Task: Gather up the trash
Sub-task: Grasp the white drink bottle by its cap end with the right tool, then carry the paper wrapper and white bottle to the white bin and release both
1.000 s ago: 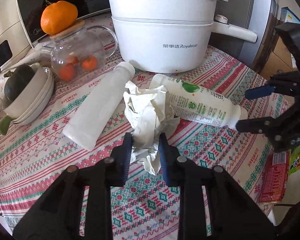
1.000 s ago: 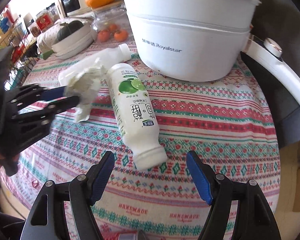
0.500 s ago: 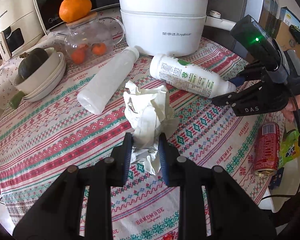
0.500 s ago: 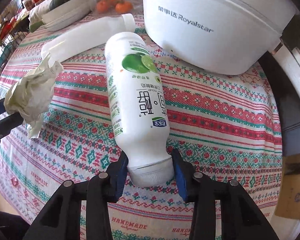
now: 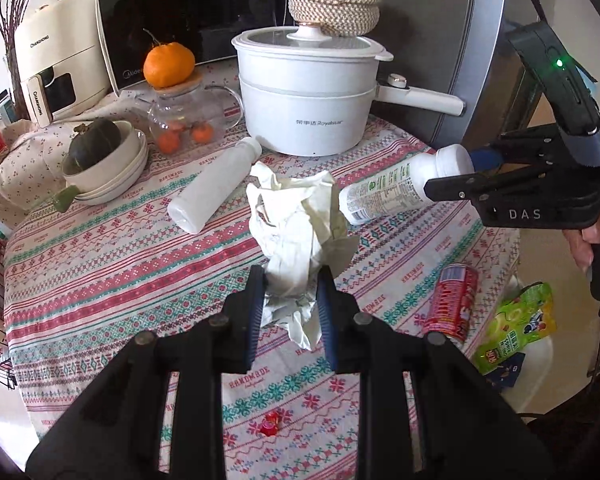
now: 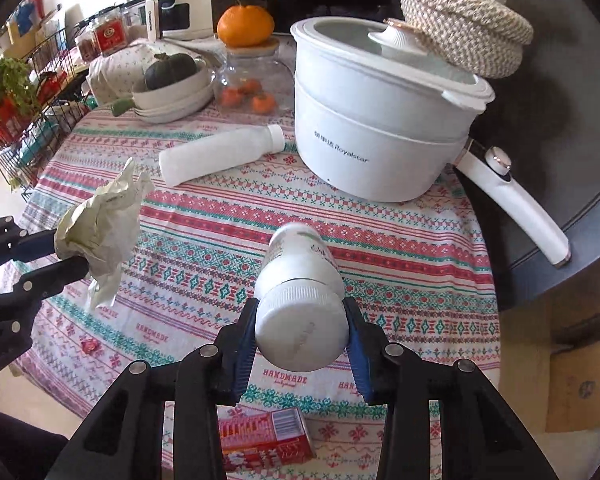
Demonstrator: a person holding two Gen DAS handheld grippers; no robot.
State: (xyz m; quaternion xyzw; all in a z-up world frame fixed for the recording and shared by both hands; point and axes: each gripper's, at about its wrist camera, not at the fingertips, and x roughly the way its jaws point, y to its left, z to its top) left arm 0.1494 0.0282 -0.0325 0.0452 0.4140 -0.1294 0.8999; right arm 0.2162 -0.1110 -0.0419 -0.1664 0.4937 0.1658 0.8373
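Note:
My left gripper (image 5: 290,284) is shut on a crumpled white paper (image 5: 296,216) and holds it above the patterned tablecloth (image 5: 100,264). In the right wrist view the same paper (image 6: 100,220) hangs from the left gripper (image 6: 66,252) at the left. My right gripper (image 6: 300,312) is shut on the cap end of a white lime-label bottle (image 6: 300,264), which is off the table and tilted down. A plain white bottle (image 5: 212,186) lies on the cloth. A red can (image 5: 452,304) lies near the table's right edge, and a small red wrapper (image 5: 270,428) lies near the front.
A white Royalstar pot (image 5: 308,108) with a long handle stands at the back. A glass teapot (image 5: 188,116) carries an orange, beside stacked bowls (image 5: 108,172) holding a dark squash. A green snack bag (image 5: 516,328) lies past the table's right edge.
The right gripper's jaws closed on the lime-label bottle's cap end and lifted it off the cloth. The left gripper rose and drew back with the paper still in it.

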